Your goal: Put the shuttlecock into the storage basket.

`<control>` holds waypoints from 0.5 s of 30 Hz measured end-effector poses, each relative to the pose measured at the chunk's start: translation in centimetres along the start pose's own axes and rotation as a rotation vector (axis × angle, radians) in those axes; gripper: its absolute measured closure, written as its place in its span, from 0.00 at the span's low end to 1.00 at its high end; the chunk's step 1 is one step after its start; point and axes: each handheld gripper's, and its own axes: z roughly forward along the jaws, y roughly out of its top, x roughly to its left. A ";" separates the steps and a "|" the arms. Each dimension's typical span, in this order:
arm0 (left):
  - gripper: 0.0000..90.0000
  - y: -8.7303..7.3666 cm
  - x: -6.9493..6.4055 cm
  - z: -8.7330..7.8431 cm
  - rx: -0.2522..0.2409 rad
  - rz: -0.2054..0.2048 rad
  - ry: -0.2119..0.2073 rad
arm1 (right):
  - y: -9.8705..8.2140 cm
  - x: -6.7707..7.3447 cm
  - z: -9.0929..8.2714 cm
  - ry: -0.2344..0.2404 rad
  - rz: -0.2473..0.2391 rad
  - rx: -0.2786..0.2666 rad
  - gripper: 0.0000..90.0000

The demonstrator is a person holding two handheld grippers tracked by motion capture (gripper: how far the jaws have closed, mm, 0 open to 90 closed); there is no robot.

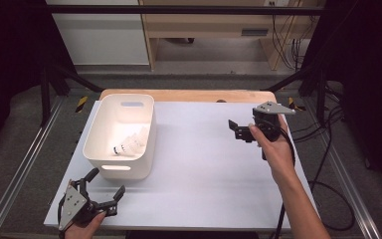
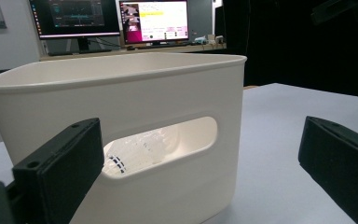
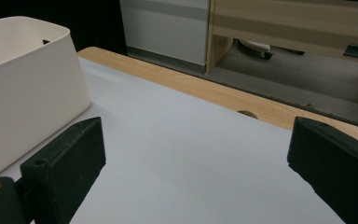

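White plastic: the tub (image 1: 123, 133) stands on the left half of the bench (image 1: 204, 169), its slot handle facing the near edge.
Contents: shuttlecocks (image 1: 131, 143) lie on the tub's floor toward its near end; the left gripper view shows one (image 2: 142, 150) through the handle slot.
Left gripper: the left gripper (image 1: 104, 185) sits at the bench's near left corner, just in front of the tub and apart from it, held by a hand (image 1: 83, 230) at the bottom edge.
Left jaws: spread wide, holding nothing, aimed at the tub's near wall (image 2: 121, 112).
Right gripper: the right gripper (image 1: 235, 128) is held above the bench's right side, well apart from the tub, in the right hand (image 1: 273, 144).
Right jaws: wide apart with nothing between them, pointing across the bare bench top (image 3: 182, 154) toward the tub (image 3: 28, 88).
Bench surface: pale grey-white sheet with a wooden strip (image 3: 223, 95) along the far edge.
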 end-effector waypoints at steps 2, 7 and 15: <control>0.00 0.0 0.0 0.0 0.000 0.000 0.001 | -0.2 -0.2 -0.3 -0.003 0.005 -0.006 0.05; 0.00 0.0 0.0 0.0 0.000 -0.001 0.002 | -0.6 -0.8 -1.0 -0.013 0.020 -0.018 0.05; 0.00 0.0 0.0 0.0 0.000 0.002 0.000 | -1.7 -1.6 -2.2 -0.029 0.028 -0.016 0.05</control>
